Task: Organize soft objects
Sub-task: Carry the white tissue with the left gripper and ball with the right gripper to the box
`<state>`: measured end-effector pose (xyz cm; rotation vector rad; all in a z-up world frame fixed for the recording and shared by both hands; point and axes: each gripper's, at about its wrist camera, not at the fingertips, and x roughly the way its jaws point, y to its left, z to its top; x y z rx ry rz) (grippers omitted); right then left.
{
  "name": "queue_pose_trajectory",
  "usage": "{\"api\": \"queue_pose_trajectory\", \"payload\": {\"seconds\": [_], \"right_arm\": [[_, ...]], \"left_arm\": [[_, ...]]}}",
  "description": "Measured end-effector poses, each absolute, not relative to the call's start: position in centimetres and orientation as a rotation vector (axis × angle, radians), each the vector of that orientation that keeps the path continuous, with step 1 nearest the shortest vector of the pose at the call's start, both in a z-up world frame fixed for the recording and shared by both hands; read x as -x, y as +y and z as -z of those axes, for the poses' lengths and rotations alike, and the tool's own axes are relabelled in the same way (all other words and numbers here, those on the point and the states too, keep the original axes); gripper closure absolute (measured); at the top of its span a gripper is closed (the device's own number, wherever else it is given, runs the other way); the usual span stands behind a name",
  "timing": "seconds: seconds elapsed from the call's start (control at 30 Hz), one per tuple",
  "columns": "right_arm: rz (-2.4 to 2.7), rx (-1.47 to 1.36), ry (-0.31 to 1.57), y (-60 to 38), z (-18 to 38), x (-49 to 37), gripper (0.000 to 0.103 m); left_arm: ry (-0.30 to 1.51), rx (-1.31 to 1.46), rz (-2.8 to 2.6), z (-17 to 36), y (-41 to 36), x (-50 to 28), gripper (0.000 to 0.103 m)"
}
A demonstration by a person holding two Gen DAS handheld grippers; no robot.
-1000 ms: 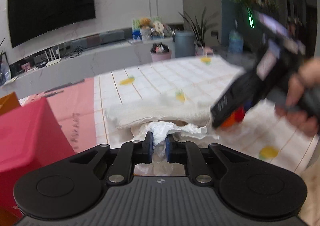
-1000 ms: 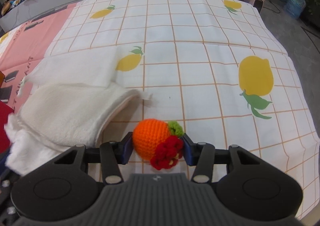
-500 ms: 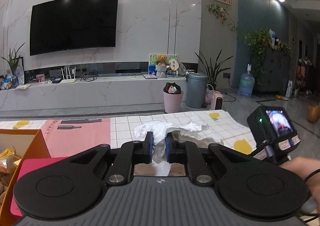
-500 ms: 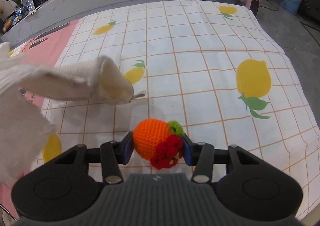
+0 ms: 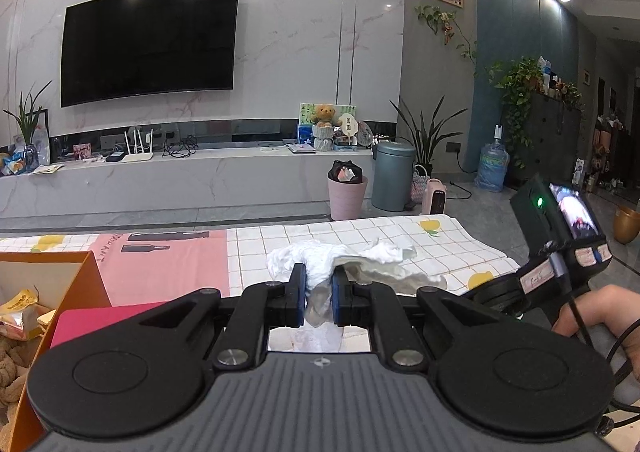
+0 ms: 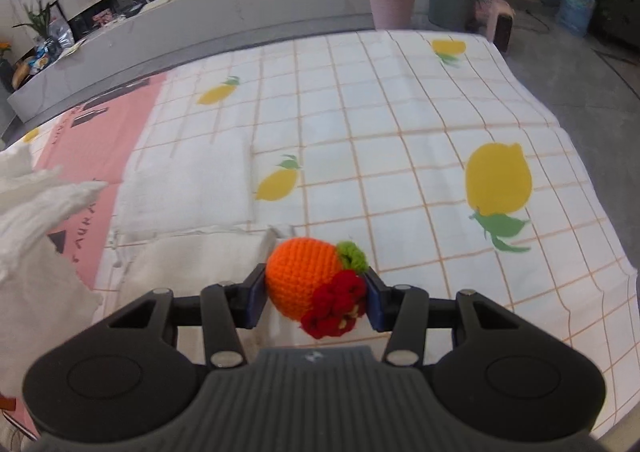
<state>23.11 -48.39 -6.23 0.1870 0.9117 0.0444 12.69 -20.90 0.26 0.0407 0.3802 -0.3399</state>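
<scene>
Two fisheye views, one per handheld gripper, in a living room w/ a wall TV (image 5: 148, 42) and a long marble ledge under it.

Left wrist view: left gripper (image 5: 319, 300) points nearly level across a desk covered by a grid-pattern lemon tablecloth (image 5: 440, 248), w/ a pink cloth (image 5: 168, 272) to its left. Its jaws are nearly closed, pinching a bunched white cloth (image 5: 320, 276); the cloth spills up above the jaws and trails off to the right, clear of the tablecloth where it is gripped. Bottom left: an orange box (image 5: 60, 292) w/ snack packets and something knitted inside, and a pink-red lid or box (image 5: 104, 322) just beside it. Far right: the other gripper's body w/ a small lit screen (image 5: 574, 212), held by a person's hand (image 5: 596, 310).

Right wrist view: right gripper (image 6: 314, 294) tilts down over the lemon tablecloth (image 6: 400, 156). Its jaws are about half spread, clamped on both sides of a crocheted orange ball (image 6: 300, 280) w/ a green tuft and a red knitted bit on its front. The ball sits between the pads, above the cloth. A folded white towel (image 6: 188, 188) lies flat on the tablecloth ahead and left; a second pale one (image 6: 192, 264) lies nearer, just left of the ball. The white cloth (image 6: 36, 208) in the left gripper shows at the left edge, blurred.

Beyond the desk: pink bin (image 5: 346, 196), grey bin (image 5: 394, 176), water jug (image 5: 492, 168).
</scene>
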Motion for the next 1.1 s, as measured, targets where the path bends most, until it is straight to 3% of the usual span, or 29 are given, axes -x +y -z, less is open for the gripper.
{"api": "queue_pose_trajectory", "payload": {"seconds": [0.23, 0.7, 1.1], "right_arm": [[-0.053, -0.182, 0.834, -46.2, 4.3, -22.6, 0.055], [0.032, -0.247, 0.399, -37.4, -5.0, -16.4, 0.055], [-0.182, -0.217, 0.385, -27.3, -12.5, -11.9, 0.054]], "left_arm": [[0.38, -0.014, 0.348, -0.7, -19.7, -12.4, 0.09], [0.304, 0.039, 0.32, -5.0, -11.8, -12.4, 0.09], [0.443, 0.021, 0.083, -5.7, -1.5, -12.7, 0.09]]}}
